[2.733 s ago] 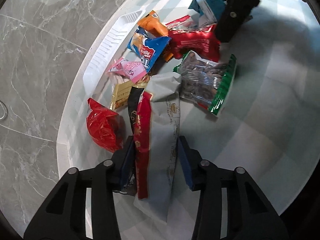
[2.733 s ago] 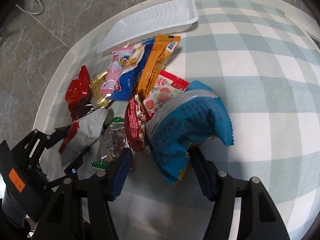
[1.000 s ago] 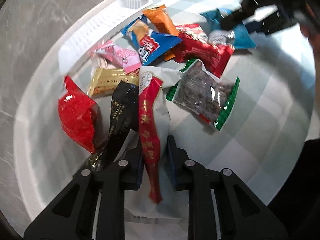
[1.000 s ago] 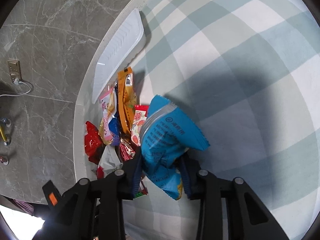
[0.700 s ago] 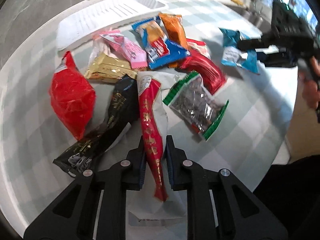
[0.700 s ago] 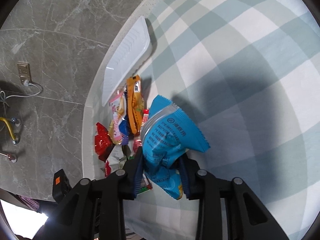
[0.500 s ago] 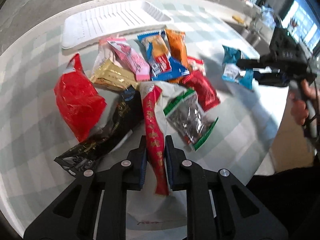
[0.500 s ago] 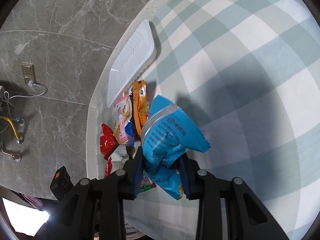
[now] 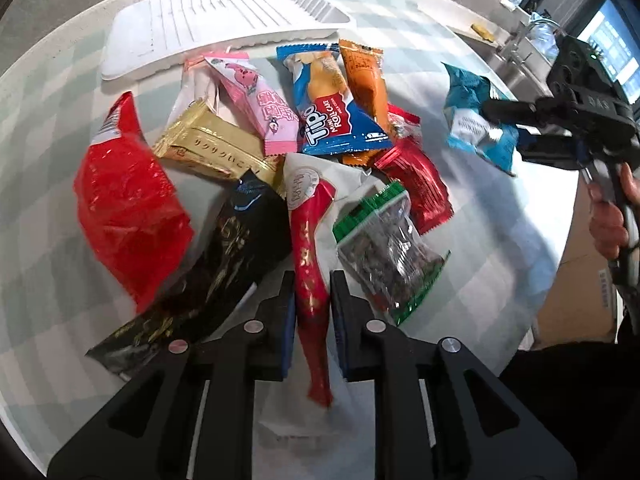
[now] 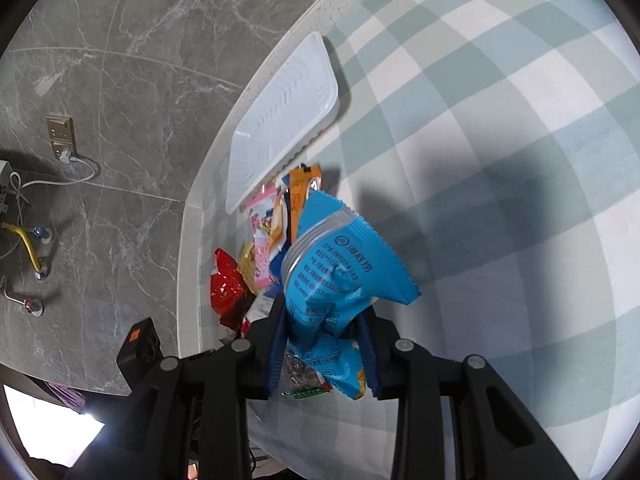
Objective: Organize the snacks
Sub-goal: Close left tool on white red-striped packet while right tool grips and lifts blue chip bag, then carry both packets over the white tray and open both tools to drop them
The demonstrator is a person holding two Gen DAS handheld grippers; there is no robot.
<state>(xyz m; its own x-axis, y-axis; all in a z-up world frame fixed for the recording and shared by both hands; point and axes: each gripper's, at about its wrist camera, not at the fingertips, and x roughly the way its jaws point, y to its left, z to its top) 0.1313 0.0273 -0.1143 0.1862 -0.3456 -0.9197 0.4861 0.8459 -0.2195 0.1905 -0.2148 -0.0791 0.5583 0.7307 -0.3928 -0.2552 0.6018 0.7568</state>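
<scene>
Two tongs (image 9: 312, 292), two gripped packets (image 9: 308, 264).

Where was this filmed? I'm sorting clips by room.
Likely a home kitchen or dining area: a round table in a checked tablecloth, a sink counter behind it, grey marble-look floor tiles.

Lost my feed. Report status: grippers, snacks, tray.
Left gripper shut on white-and-red packet. Right gripper shut on blue bag, held off the table. White tray holds nothing; other snacks piled beside it.

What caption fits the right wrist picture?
Right gripper clamps a blue snack bag above the checked table.
</scene>
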